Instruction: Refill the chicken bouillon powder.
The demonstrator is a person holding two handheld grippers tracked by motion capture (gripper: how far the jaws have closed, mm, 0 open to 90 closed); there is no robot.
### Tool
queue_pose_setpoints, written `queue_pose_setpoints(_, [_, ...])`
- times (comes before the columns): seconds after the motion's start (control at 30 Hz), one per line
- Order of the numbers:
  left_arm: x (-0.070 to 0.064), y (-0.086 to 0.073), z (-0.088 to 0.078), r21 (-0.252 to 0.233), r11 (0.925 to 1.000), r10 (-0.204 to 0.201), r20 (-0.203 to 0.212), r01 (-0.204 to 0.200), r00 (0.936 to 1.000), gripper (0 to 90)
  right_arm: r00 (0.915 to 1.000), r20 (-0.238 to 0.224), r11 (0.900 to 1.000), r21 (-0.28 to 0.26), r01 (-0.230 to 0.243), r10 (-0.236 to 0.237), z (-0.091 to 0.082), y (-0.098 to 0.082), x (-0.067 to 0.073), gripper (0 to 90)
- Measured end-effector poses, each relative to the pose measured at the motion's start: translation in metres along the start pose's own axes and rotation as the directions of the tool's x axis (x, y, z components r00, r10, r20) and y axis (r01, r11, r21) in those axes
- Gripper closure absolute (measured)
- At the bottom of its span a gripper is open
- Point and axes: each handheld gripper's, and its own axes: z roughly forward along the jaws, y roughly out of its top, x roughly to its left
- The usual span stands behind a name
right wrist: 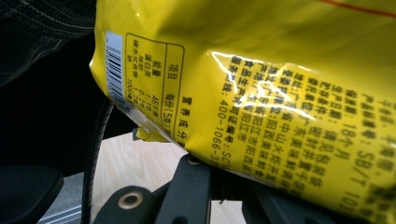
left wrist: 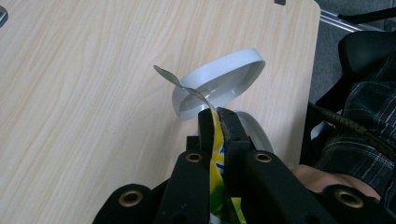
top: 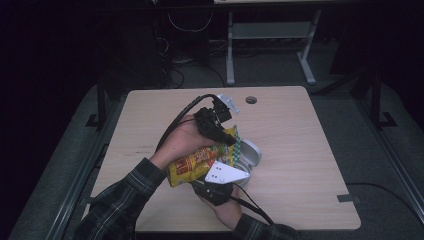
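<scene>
Left tongs pinch the top edge of a yellow snack bag. Right tongs clamp the bag's lower part from below. The bag hangs between both hands above the bench, long axis slanting towards a white open-lidded container just beyond the left tongs, the nearer pair.

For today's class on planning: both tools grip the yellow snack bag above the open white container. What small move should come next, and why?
Probably ease the two tools apart to tear the bag. The left tool pinches the yellow bag's top edge, the right tool clamps its lower end, and the open white container waits beneath.
</scene>
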Motion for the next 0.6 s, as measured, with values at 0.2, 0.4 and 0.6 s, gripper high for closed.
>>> queue_pose_setpoints(0.2, [0.0001, 0.0, 0.0003, 0.001, 1.0, -0.002, 0.001, 0.002, 1.0, 89.7, 1.0, -0.001, 1.0, -0.001, -0.002, 0.002, 0.0, -0.0002, 0.0, 90.0])
queue_pose_setpoints(0.4, [0.0, -0.0001, 0.0003, -0.001, 1.0, -0.004, 0.001, 0.004, 1.0, 89.7, 1.0, -0.001, 1.0, 0.0, -0.002, 0.002, 0.0, -0.0001, 0.0002, 90.0])
queue_pose_setpoints(0.6, [0.0003, -0.0001, 0.0003, 0.002, 1.0, -0.003, 0.0, 0.003, 1.0, 89.7, 1.0, -0.001, 1.0, 0.0, -0.002, 0.002, 0.0001, -0.0002, 0.0, 90.0])
